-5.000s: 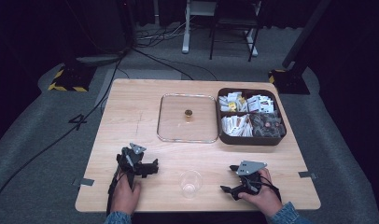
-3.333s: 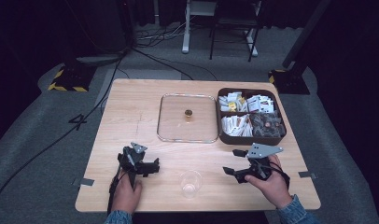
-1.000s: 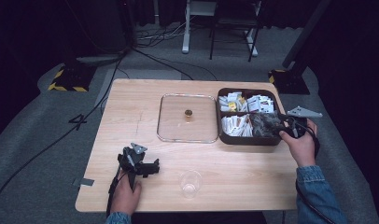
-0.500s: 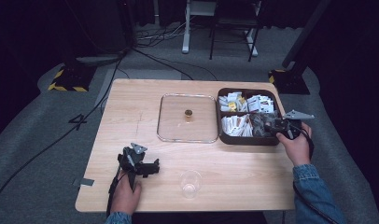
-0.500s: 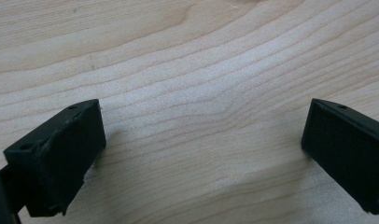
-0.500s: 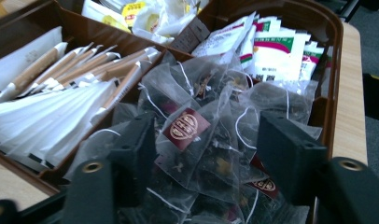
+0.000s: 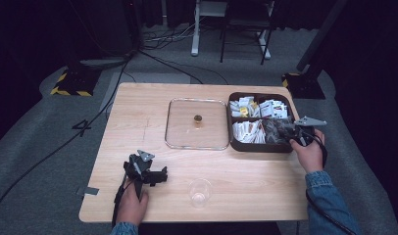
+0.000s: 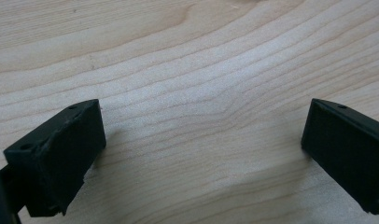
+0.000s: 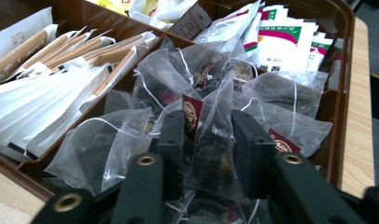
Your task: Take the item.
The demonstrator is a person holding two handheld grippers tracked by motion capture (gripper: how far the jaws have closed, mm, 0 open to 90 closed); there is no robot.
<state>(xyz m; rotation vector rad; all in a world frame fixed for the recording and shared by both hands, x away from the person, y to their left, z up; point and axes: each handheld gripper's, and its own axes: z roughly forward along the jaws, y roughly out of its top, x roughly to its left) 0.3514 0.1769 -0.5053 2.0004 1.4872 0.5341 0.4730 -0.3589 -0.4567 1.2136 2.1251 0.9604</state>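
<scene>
My right gripper [image 9: 206,140] is pinched on a tea bag [image 9: 211,154] in the box [image 7: 235,142], bc it's packed. Left gripper [image 7: 147,171] sits open w/ nothing, well left of box.

High view: fixed camera above the person's side, facing forward and down, far enough to take in the whole table [image 7: 153,110], the box [image 7: 259,145] at its right and the floor beyond. Left gripper view: rides low, facing down, very near the bare table top [image 8: 187,60]. Right gripper view: close, facing into the box [image 9: 344,70] across its compartments. Each gripper view shares its patch with the high view.
</scene>
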